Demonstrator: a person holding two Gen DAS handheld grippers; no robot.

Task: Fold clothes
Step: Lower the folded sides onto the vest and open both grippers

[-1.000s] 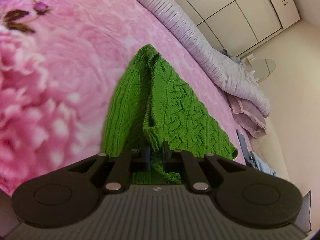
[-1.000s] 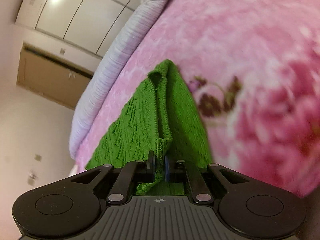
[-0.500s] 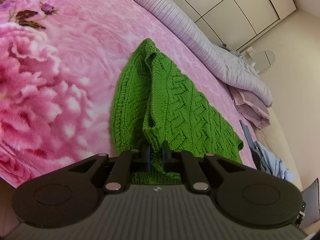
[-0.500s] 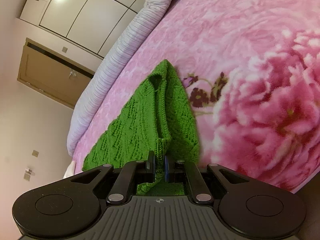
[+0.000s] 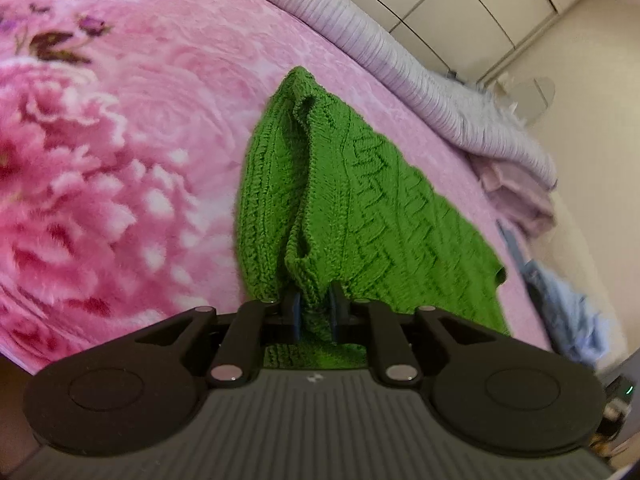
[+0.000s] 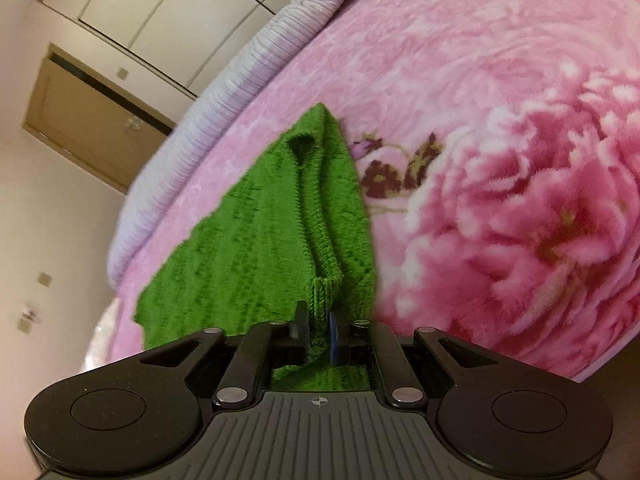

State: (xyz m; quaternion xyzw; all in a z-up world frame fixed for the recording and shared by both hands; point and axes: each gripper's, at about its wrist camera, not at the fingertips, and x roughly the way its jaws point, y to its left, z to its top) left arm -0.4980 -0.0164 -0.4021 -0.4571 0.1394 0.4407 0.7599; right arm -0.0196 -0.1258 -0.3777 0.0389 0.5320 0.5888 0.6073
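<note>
A bright green cable-knit sweater (image 5: 360, 208) lies on a pink floral blanket (image 5: 120, 160) and is pulled up toward both cameras. My left gripper (image 5: 315, 304) is shut on a bunched knit edge of the sweater near its near end. In the right wrist view the same sweater (image 6: 256, 248) stretches away from my right gripper (image 6: 318, 326), which is shut on a ribbed edge of it. The part of the sweater between the jaws is hidden in both views.
A rolled lilac striped quilt (image 5: 400, 60) runs along the bed's far side, also in the right wrist view (image 6: 224, 112). Pale pink (image 5: 516, 200) and blue (image 5: 560, 312) clothes lie at the bed's right edge. White wardrobe doors (image 5: 480, 4) stand behind.
Both grippers have kept their grip on the sweater and shifted with it over the blanket. The views have tilted slightly; the sweater's shape is nearly unchanged.
</note>
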